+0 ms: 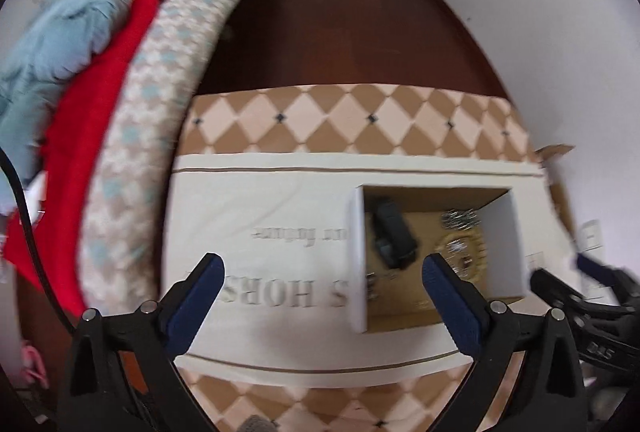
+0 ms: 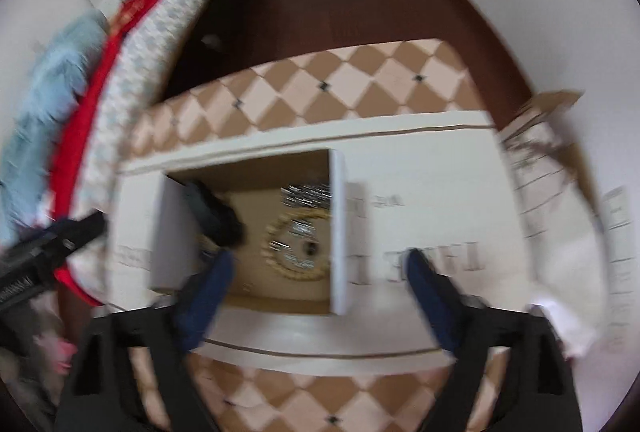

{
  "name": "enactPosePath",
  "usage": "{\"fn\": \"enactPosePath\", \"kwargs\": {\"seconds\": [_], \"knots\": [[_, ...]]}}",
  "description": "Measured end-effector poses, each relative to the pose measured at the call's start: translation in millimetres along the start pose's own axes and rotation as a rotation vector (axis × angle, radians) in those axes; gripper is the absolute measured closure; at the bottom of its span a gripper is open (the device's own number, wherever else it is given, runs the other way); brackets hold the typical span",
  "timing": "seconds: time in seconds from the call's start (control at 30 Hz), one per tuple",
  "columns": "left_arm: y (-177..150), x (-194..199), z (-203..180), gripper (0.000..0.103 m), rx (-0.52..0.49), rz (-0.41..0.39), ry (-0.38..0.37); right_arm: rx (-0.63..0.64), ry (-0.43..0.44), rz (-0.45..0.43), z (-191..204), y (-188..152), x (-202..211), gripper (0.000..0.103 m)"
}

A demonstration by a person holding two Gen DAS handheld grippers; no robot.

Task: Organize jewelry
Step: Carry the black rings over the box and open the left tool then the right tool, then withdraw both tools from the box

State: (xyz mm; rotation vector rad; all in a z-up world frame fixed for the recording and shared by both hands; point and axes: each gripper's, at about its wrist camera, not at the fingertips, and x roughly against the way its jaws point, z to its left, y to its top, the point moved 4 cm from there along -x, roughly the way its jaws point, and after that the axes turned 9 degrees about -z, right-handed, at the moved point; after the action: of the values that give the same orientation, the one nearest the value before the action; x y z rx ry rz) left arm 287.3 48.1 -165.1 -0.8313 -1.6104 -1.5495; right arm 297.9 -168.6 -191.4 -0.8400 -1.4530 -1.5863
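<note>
Diamond-patterned table [image 1: 320, 120], dark wood floor [image 1: 340, 32], white walls [image 1: 540, 12]

The tabletop [image 1: 320, 120] wears a tan and pale pink diamond check with small dark dots. On it lies a white box [image 1: 256, 216] with grey lettering and a thin brown line; its cardboard-brown recess [image 1: 424, 200] holds a black item [image 1: 394, 236], a gold ring of beads [image 2: 296, 248] and silvery pieces [image 1: 460, 218]. The hand-held gripper [image 1: 322, 296] is black with navy pads [image 1: 196, 304]. The bedding [image 1: 92, 88] is light blue, red, and cream with teal checks. The floor [image 1: 360, 36] is dark brown.
</note>
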Motion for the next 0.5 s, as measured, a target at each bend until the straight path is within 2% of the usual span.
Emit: {"fn": "enactPosePath", "kwargs": {"seconds": [0.1, 0.2, 0.4, 0.5], "knots": [[-13.5, 6.1, 3.4, 0.002, -0.010, -0.007, 0.031, 0.050, -0.081, 0.003, 3.4, -11.9, 6.8, 0.000], [-23.3, 18.1, 5.3, 0.001, -0.007, -0.018, 0.045, 0.067, -0.112, -0.018, 4.8, -19.9, 19.5, 0.000], [-34.3, 61.8, 0.8, 0.001, 0.004, -0.083, 0.039, 0.070, -0.117, -0.066, 11.5, -29.7, 60.3, 0.000], [-37.1, 91.0, -0.9, 0.001, 0.006, -0.131, 0.032, 0.078, -0.123, -0.120, 13.1, -34.6, 93.0, 0.000]]}}
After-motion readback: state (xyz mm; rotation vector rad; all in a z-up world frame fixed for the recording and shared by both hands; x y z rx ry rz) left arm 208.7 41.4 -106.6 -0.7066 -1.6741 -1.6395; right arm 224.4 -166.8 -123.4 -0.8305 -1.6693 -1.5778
